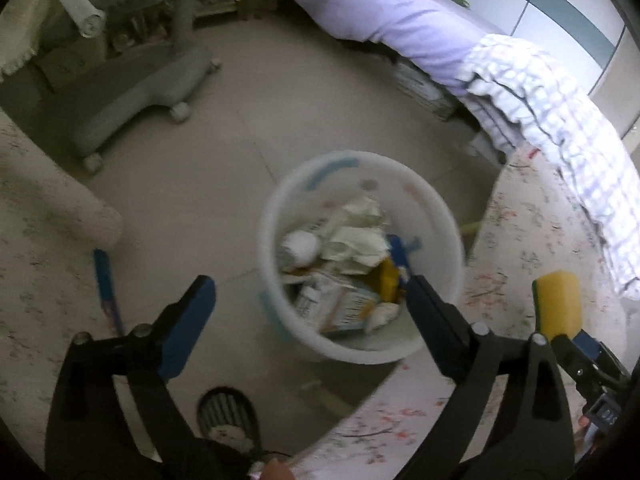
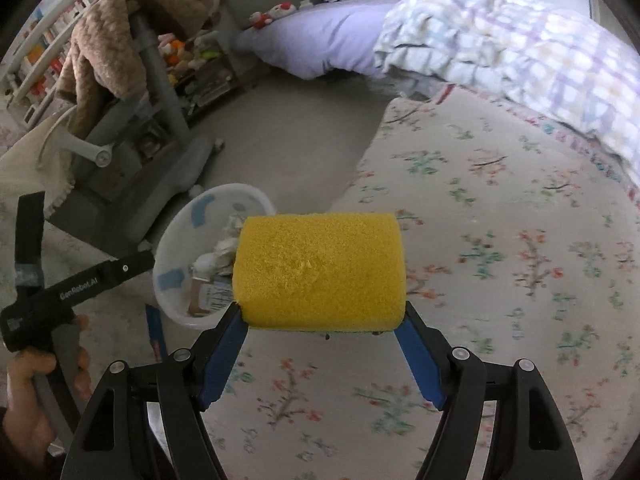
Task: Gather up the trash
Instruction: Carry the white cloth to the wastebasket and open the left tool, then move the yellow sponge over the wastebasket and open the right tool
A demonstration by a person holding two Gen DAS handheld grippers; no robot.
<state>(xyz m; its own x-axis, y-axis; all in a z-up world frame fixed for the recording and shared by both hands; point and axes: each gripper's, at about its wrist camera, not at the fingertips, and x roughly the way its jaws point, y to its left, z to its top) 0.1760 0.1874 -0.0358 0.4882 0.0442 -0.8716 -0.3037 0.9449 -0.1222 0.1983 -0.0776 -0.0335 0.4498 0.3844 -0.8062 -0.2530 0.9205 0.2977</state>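
Observation:
A white trash bin (image 1: 280,208) stands on the tiled floor, holding crumpled tissues, cartons and wrappers (image 1: 352,248). My left gripper (image 1: 310,292) is open and empty, hovering above the bin's near rim. My right gripper (image 2: 322,320) is shut on a yellow sponge (image 2: 320,272) and holds it above the floral bedspread (image 2: 500,240), to the right of the bin (image 2: 176,240). The sponge also shows in the left wrist view (image 1: 558,304) at the right edge.
A grey wheeled chair base (image 1: 132,96) stands on the floor at the back left. A bed with a lilac sheet (image 1: 400,24) and checked quilt (image 1: 560,120) runs along the right. A blue strip (image 1: 106,284) lies on the floor at the left.

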